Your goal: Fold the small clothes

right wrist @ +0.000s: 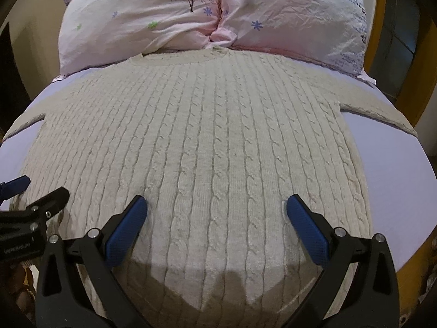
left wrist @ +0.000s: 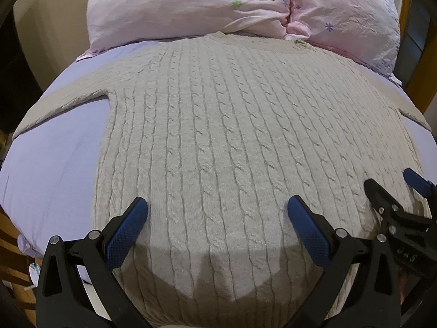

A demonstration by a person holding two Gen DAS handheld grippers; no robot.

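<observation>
A beige cable-knit sweater (left wrist: 232, 125) lies flat on the bed, collar toward the pillows and sleeves spread to both sides; it also shows in the right wrist view (right wrist: 207, 136). My left gripper (left wrist: 217, 210) is open and empty, hovering over the sweater's lower body, left of centre. My right gripper (right wrist: 216, 209) is open and empty over the lower body, right of centre. The right gripper shows at the right edge of the left wrist view (left wrist: 393, 188). The left gripper shows at the left edge of the right wrist view (right wrist: 41, 188). The hem is hidden below the grippers.
The sweater rests on a lavender sheet (left wrist: 54, 164), which also shows in the right wrist view (right wrist: 396, 180). Two pink floral pillows (left wrist: 191, 8) lie at the head of the bed, also seen in the right wrist view (right wrist: 142, 22). A wooden bed frame (right wrist: 409, 54) runs along the right.
</observation>
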